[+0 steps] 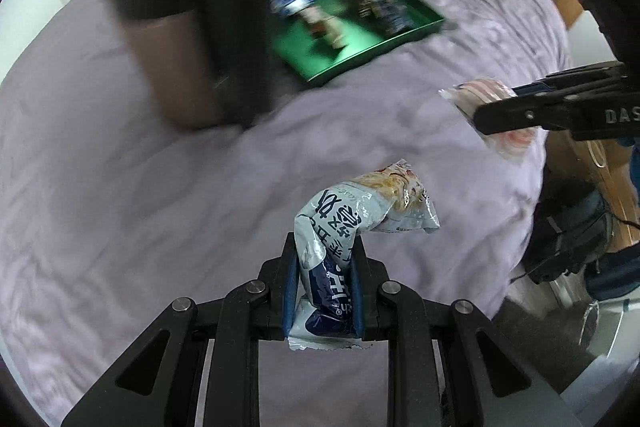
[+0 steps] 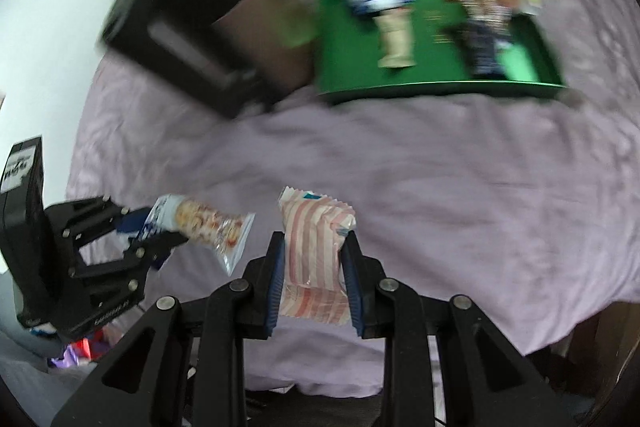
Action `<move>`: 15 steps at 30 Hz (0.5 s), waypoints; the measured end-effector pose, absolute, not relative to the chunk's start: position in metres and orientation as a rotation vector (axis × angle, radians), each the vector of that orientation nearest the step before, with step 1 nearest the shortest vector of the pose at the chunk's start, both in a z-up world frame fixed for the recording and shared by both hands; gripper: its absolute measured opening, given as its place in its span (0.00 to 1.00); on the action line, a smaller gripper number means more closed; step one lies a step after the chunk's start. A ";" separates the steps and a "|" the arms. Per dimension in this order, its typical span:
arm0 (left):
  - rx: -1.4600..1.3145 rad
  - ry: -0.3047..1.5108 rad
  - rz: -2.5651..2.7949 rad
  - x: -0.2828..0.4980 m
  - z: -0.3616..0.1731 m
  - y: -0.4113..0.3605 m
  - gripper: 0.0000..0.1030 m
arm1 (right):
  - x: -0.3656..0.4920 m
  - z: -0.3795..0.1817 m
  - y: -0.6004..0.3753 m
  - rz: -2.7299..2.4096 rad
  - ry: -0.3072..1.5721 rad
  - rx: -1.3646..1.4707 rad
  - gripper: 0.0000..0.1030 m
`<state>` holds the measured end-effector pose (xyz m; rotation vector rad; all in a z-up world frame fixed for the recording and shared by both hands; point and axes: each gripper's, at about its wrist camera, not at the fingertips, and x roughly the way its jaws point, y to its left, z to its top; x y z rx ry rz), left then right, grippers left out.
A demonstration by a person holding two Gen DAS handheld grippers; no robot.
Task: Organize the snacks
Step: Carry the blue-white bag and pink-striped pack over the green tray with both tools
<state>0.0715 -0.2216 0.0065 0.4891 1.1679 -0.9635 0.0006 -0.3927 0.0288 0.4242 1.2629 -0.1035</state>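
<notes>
A blue-and-white snack packet (image 1: 340, 247) hangs clenched in the left gripper (image 1: 324, 287) at lower centre; the right gripper (image 2: 312, 279) grasps a pink-striped packet (image 2: 316, 251). Both are lifted above the lilac bedsheet (image 2: 440, 167), probably bound for the green tray (image 2: 440, 87), upper right, holding other snacks (image 2: 380, 11).

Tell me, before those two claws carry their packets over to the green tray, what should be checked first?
1. Left gripper pinches the blue-and-white packet: ok.
2. Right gripper pinches the pink-striped packet: ok.
3. The two packets hang apart: ok.
4. Green tray has bare floor left: ok, between the snacks in it.
5. Dark box beside the tray, room inside: cannot tell, blurred.
</notes>
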 end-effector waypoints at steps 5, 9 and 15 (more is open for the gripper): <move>0.458 1.124 -1.021 0.078 0.020 -0.290 0.18 | -0.002 0.040 -0.444 -0.190 1.201 0.428 0.00; 0.411 1.098 -1.016 0.092 0.026 -0.338 0.18 | 0.009 0.046 -0.484 -0.236 1.154 0.410 0.00; 0.316 1.096 -0.912 0.132 0.017 -0.411 0.18 | 0.040 0.039 -0.542 -0.283 1.092 0.378 0.00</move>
